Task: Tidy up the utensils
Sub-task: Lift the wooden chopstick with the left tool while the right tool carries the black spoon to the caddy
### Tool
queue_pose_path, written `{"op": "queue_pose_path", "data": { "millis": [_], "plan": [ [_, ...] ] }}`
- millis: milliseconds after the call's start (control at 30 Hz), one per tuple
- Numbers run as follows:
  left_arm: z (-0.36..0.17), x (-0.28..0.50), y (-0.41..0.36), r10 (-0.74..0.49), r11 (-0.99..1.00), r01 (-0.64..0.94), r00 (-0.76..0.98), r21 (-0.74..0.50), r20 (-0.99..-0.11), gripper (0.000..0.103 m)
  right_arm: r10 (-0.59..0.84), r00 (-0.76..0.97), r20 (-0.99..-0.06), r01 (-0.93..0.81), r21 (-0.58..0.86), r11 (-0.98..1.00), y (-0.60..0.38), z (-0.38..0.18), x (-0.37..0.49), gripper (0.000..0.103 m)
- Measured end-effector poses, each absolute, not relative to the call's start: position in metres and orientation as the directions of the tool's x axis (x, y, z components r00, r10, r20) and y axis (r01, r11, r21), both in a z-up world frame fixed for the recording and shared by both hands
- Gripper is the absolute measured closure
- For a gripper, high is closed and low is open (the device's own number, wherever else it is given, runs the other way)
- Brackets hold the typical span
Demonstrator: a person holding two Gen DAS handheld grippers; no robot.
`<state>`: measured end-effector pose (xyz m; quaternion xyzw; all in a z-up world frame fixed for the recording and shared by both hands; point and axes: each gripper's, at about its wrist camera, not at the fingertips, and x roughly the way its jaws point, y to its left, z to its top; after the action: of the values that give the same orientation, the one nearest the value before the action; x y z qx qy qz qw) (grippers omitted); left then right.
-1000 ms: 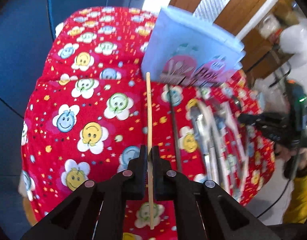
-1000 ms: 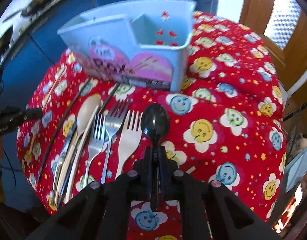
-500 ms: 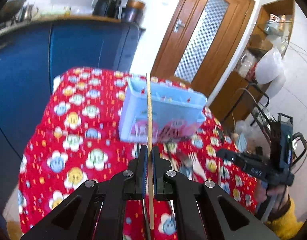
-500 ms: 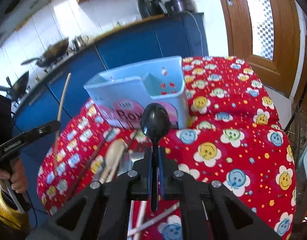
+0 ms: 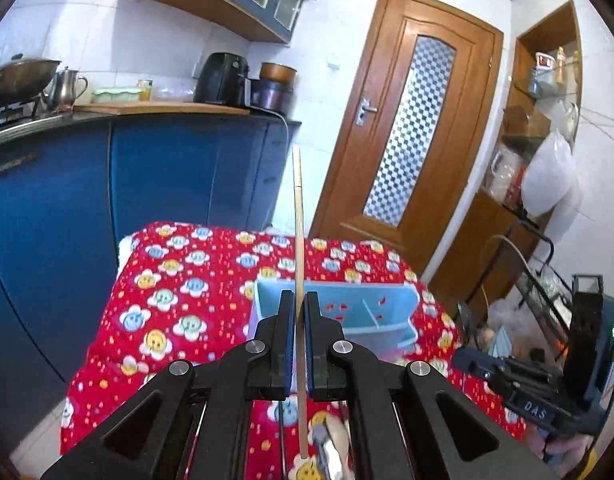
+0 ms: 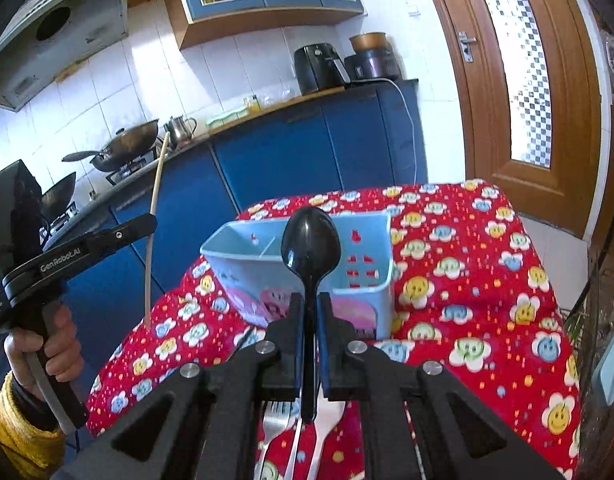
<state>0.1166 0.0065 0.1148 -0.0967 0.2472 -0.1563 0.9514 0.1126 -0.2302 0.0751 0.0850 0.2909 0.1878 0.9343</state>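
Note:
My left gripper [image 5: 300,304] is shut on a wooden chopstick [image 5: 298,220] that stands upright, lifted above the table; it also shows in the right wrist view [image 6: 155,216]. My right gripper [image 6: 311,308] is shut on a black plastic spoon [image 6: 310,240], bowl up. A light blue utensil holder [image 6: 363,272] with compartments stands on the red smiley tablecloth [image 6: 467,280], ahead of both grippers; it shows in the left wrist view [image 5: 363,312] too. Forks [image 6: 279,424] lie on the cloth under my right gripper.
Blue kitchen cabinets [image 5: 167,180] with a counter, woks and a kettle stand behind the table. A wooden door [image 5: 411,128] is at the back right. Shelves and a wire rack [image 5: 547,288] stand to the right of the table.
Both grippers have lifted and tilted up from the table with their utensils; the views now look across the holder toward the kitchen.

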Motion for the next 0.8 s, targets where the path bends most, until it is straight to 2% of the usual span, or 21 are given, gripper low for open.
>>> {"op": "queue_pose_path", "data": {
  "millis": [400, 800],
  "plan": [
    [0.130, 0.152, -0.016, -0.271, 0.953, 0.207, 0.909, -0.219, -0.317, 0.099, 0.390, 0.793, -0.468, -0.302, 0.254, 0.919, -0.240, 0.081, 0.138, 0.095],
    [0.110, 0.177, -0.029, -0.227, 0.956, 0.178, 0.952, -0.233, -0.203, 0.099, 0.384, 0.816, -0.431, -0.295, 0.260, 0.919, -0.245, 0.079, 0.166, 0.095]
  ]
}}
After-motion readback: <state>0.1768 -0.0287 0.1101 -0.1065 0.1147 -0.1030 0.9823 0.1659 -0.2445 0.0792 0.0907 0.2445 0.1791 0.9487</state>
